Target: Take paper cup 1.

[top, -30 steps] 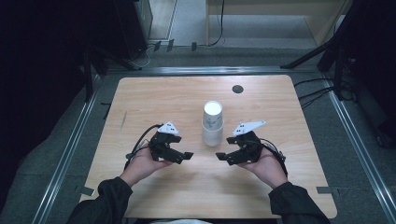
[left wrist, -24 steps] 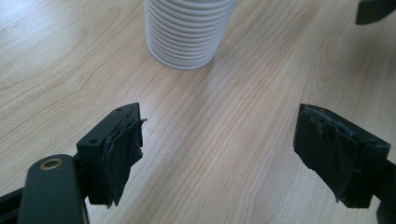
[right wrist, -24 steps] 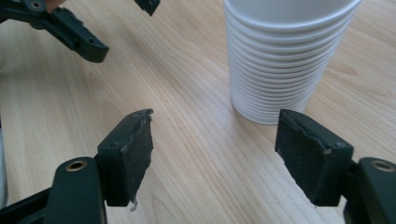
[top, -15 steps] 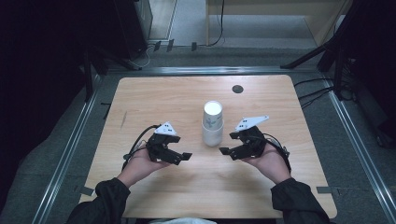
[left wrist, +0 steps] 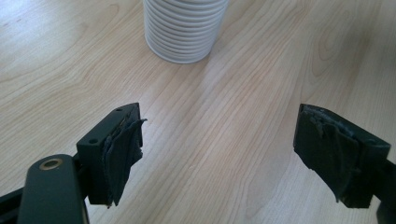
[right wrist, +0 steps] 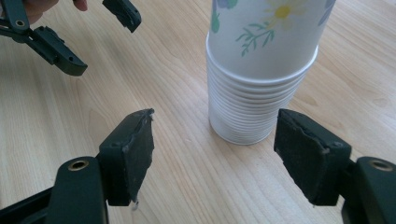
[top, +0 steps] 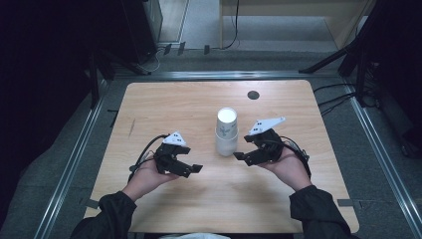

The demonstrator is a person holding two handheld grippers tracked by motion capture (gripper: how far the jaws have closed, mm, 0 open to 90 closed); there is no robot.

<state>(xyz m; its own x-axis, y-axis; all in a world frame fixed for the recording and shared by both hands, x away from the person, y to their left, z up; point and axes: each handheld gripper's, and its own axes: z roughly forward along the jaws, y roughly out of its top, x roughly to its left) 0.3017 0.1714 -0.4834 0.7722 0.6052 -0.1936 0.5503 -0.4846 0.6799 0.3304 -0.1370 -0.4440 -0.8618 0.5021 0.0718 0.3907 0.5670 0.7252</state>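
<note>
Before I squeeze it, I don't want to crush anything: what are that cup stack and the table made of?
The cup stack looks like thin matte white paper, with rolled rims and a printed flower. The table looks like pale wood or wood-look laminate, with grain lines and a soft sheen.

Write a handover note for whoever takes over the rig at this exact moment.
Left hand-held gripper: open, empty, low over the table, left of the cup stack.
Right hand-held gripper: open, empty, just right of the stack, jaws facing its base, not touching it.
Cup stack: upside-down paper cups, nested, upright near the table's middle; the outer cup has a flower print.
Done: nothing gripped, no cup separated.
Left: probably close on the stack and lift a cup off.
</note>
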